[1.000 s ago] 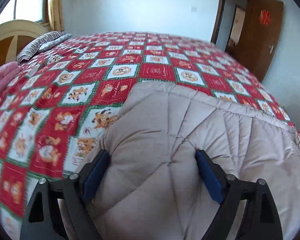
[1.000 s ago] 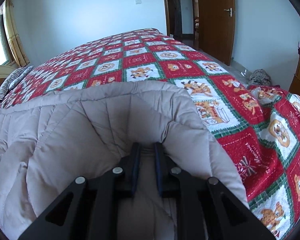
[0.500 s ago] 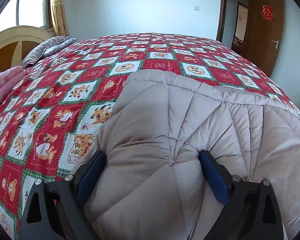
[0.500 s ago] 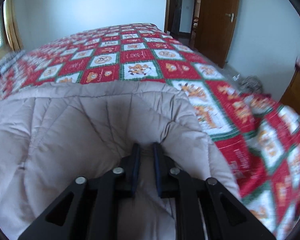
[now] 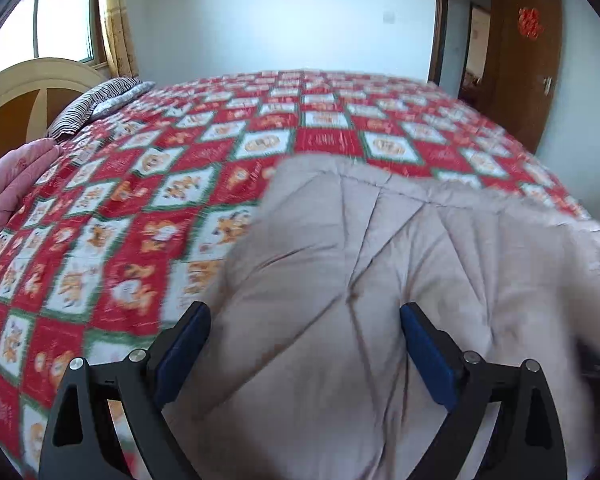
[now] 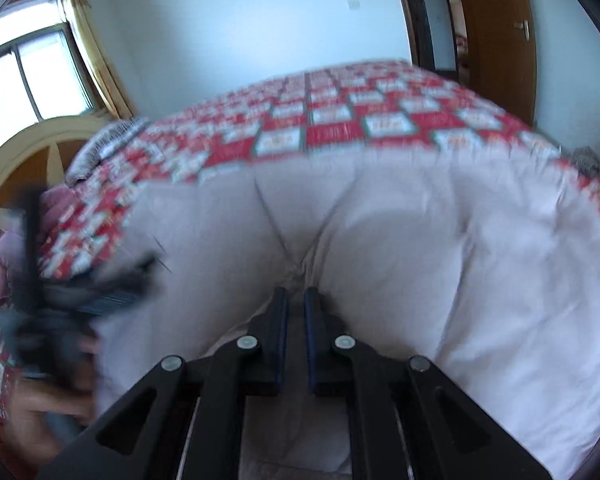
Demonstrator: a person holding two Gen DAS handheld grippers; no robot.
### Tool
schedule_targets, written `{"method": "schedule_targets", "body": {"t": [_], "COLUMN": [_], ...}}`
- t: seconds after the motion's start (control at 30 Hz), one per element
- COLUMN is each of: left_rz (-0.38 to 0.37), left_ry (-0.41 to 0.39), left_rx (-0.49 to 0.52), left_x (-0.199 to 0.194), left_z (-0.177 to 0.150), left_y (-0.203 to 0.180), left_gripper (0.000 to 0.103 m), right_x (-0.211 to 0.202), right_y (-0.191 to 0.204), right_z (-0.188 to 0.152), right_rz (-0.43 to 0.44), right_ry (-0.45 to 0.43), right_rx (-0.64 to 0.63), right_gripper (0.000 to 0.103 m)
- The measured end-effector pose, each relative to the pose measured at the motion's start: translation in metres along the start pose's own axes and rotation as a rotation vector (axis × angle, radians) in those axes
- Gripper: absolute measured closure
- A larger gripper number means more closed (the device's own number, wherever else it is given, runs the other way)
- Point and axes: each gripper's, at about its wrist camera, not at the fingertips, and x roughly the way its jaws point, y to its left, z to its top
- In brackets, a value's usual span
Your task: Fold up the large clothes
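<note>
Pinching a tight gather of fabric, our right hand-held gripper (image 6: 296, 300) has just drawn its jaws nearly together, and a pleat of the beige quilted coat (image 6: 440, 264) is caught between them, the creases fanning out from the bite. We take a thin fold there because a small, firm pinch lets us haul this bulky garment without it slipping. Our left hand-held gripper (image 5: 304, 344) stands spread wide, its blue pads (image 5: 182, 346) flanking a puffy swell of the coat (image 5: 380, 264); whether those pads actually press the padding we cannot tell, so we call it released, straddling rather than clamping. The coat lies on the near part of the bed (image 5: 140, 216), spread over the red patchwork cover, with the far half of the bed bare. In the right wrist view the other gripper (image 6: 80, 292) shows as a dark blur at the coat's left edge, beside the pink bedding (image 6: 4, 256). Judging by this, we are mid-fold: one corner gripped for pulling across, the other side steadied. Next we should clamp the left side before lifting, or the padding will sag and the fold will go crooked.
</note>
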Motion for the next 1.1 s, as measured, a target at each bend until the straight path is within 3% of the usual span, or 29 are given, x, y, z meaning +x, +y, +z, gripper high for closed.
{"method": "schedule_targets", "body": {"t": [0.13, 0.27, 0.37, 0.4, 0.47, 0.57, 0.7, 0.73, 0.77, 0.83, 0.93, 1.1], "left_rz": [-0.048, -0.095, -0.03, 0.028, 0.095, 0.032, 0.027, 0.029, -0.014, -0.238, -0.495, -0.792], "left_ry": [-0.062, -0.075, -0.112, -0.115, -0.078, -0.036, 0.057, 0.046, 0.037, 0.017, -0.009, -0.016], "left_rx": [-0.058, -0.222, -0.343, -0.383, -0.434, -0.523, -0.449, -0.416, -0.398, -0.467, -0.585, -0.643], "left_x": [-0.055, -0.086, -0.102, -0.104, -0.097, -0.076, -0.037, -0.036, -0.035, -0.033, -0.025, -0.012], "left_z": [-0.027, -0.064, -0.096, -0.104, -0.112, -0.112, -0.104, -0.103, -0.102, -0.102, -0.108, -0.1], "left_y": [0.036, 0.078, 0.114, 0.128, 0.149, 0.169, 0.145, 0.135, 0.127, 0.121, 0.124, 0.113], "left_gripper": [0.008, 0.008, 0.008, 0.008, 0.008, 0.008, 0.008, 0.008, 0.008, 0.008, 0.008, 0.008], "right_x": [0.009, 0.012, 0.011, 0.011, 0.011, 0.013, 0.015, 0.015, 0.016, 0.016, 0.017, 0.018], "right_y": [-0.01, -0.002, -0.006, -0.007, -0.007, -0.009, -0.011, -0.012, -0.012, -0.013, -0.016, -0.018], "right_z": [-0.007, -0.012, -0.011, -0.011, -0.01, -0.01, -0.011, -0.011, -0.011, -0.011, -0.011, -0.011], "right_rz": [0.027, -0.016, 0.008, 0.015, 0.021, 0.035, 0.048, 0.051, 0.053, 0.057, 0.078, 0.098], "right_ry": [-0.006, -0.028, -0.025, -0.025, -0.027, -0.024, -0.016, -0.014, -0.012, -0.01, -0.008, -0.006], "right_rx": [0.005, -0.052, -0.037, -0.034, -0.033, -0.028, -0.024, -0.023, -0.021, -0.018, -0.002, 0.011], "right_gripper": [0.103, 0.103, 0.103, 0.103, 0.103, 0.103, 0.103, 0.103, 0.103, 0.103, 0.103, 0.103]}}
